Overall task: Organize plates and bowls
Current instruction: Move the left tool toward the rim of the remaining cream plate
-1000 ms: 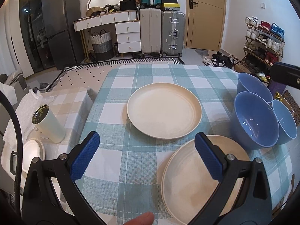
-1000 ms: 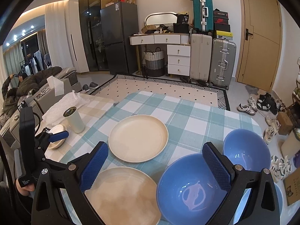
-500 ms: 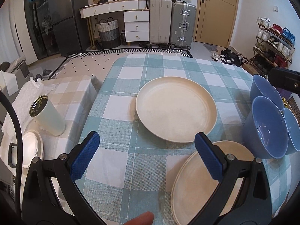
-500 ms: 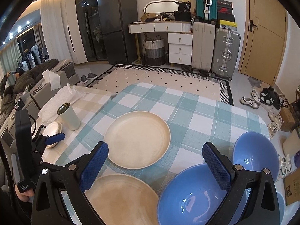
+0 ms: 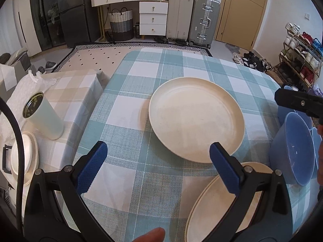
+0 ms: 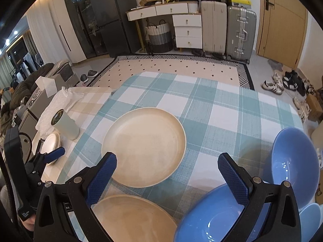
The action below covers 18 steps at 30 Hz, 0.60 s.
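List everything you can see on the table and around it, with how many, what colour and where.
plates: two, cream, middle and near edge of the checked tablecloth
bowls: three, blue, right side of the table
tumbler: one, pale, open top, beige side table on the left
small dish: one, white, beside the tumbler
suitcases: several, grey, beige and teal, back wall
basket: one, white and grey, under the desk
left hand-held gripper: open, above the tablecloth
right hand-held gripper: open, above the plates and bowls
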Each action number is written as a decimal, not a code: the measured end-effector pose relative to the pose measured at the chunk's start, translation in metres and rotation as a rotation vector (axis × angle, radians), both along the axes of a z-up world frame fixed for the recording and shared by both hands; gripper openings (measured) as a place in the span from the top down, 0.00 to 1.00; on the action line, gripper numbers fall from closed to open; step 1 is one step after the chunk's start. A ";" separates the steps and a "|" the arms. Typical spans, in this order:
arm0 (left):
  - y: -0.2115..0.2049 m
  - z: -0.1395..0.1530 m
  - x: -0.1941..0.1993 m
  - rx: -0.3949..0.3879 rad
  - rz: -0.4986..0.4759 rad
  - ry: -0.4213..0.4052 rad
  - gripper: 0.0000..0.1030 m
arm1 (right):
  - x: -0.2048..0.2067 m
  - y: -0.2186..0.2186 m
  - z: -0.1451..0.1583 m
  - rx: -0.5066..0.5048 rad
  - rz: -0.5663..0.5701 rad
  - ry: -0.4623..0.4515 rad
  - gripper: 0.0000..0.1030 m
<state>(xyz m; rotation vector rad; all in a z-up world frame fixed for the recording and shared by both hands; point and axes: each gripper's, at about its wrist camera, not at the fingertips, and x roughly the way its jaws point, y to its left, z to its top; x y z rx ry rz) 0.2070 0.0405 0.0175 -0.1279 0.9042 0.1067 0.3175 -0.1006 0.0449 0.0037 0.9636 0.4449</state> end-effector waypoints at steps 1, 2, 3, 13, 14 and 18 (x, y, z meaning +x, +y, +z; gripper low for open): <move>0.001 -0.002 0.002 -0.003 0.004 0.006 0.02 | 0.004 0.001 -0.004 0.005 -0.007 0.016 0.01; 0.003 -0.005 0.005 -0.006 0.009 0.015 0.02 | 0.009 0.001 -0.008 0.006 -0.015 0.028 0.01; 0.004 -0.008 0.008 -0.009 0.014 0.024 0.02 | 0.013 0.001 -0.011 0.003 -0.023 0.038 0.01; 0.014 -0.030 0.032 -0.033 0.044 0.071 0.02 | 0.041 0.012 -0.043 -0.093 -0.040 0.081 0.01; 0.014 -0.032 0.034 -0.037 0.043 0.075 0.02 | 0.044 0.013 -0.046 -0.100 -0.040 0.088 0.01; 0.014 -0.039 0.042 -0.037 0.037 0.090 0.02 | 0.051 0.020 -0.056 -0.133 -0.040 0.114 0.01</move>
